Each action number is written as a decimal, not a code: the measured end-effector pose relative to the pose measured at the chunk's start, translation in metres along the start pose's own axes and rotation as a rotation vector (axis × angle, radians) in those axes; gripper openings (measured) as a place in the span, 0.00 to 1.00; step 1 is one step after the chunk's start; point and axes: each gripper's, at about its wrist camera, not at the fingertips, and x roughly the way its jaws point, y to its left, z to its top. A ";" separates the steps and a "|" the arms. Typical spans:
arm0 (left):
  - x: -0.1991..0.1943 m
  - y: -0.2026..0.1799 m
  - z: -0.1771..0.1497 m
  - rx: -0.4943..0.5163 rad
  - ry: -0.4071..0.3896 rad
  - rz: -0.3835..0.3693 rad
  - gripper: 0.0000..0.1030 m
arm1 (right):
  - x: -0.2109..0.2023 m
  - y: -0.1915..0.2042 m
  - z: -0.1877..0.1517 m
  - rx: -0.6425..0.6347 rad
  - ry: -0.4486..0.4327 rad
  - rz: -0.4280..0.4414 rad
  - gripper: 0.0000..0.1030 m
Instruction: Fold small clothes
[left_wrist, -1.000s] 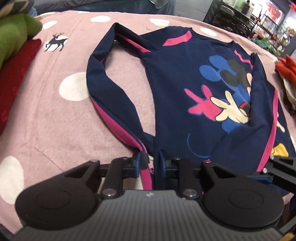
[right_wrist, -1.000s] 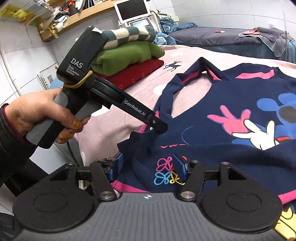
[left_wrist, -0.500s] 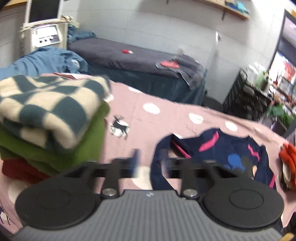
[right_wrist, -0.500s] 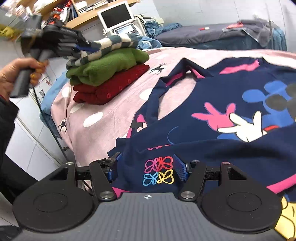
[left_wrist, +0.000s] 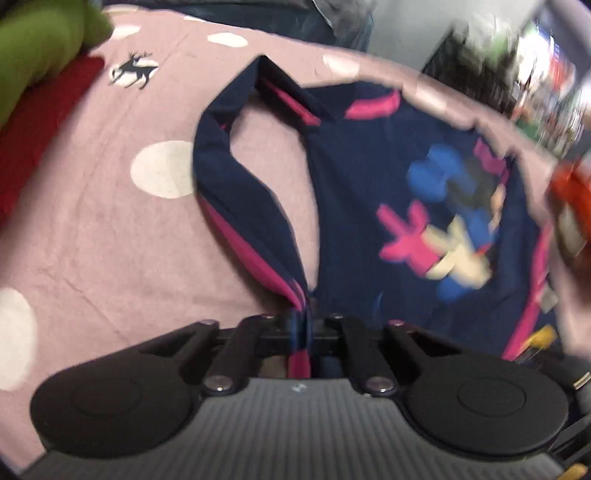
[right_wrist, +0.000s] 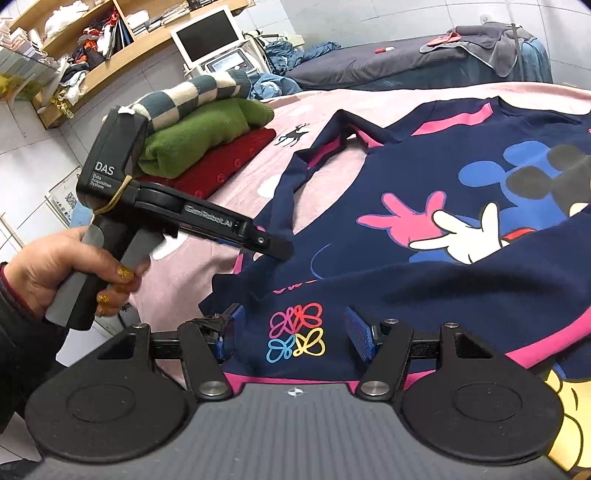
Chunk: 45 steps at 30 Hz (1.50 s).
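My left tool (left_wrist: 303, 325), clamped on the sleeve (left_wrist: 255, 229) at lower centre, readies it for folding over the shirt (right_wrist: 443, 229) spread across the bed (left_wrist: 92, 221), while my right tool (right_wrist: 291, 336), spread, straddles the hem.

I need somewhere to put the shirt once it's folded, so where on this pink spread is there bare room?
The widest bare patch of the spread lies between the stack of folded clothes and the navy shirt, around the white dot. A smaller pocket sits inside the sleeve loop. The near edge is crowded: both grippers work on the shirt there.
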 end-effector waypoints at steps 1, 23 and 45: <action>-0.002 0.006 0.004 -0.024 -0.010 -0.030 0.03 | 0.001 0.000 0.000 -0.001 0.003 0.002 0.97; -0.119 -0.101 0.064 0.181 -0.250 -0.277 0.07 | -0.019 -0.018 0.004 0.067 -0.088 -0.064 0.97; -0.013 -0.052 0.012 0.041 0.049 -0.052 0.86 | -0.058 -0.093 -0.006 0.291 -0.105 -0.279 0.73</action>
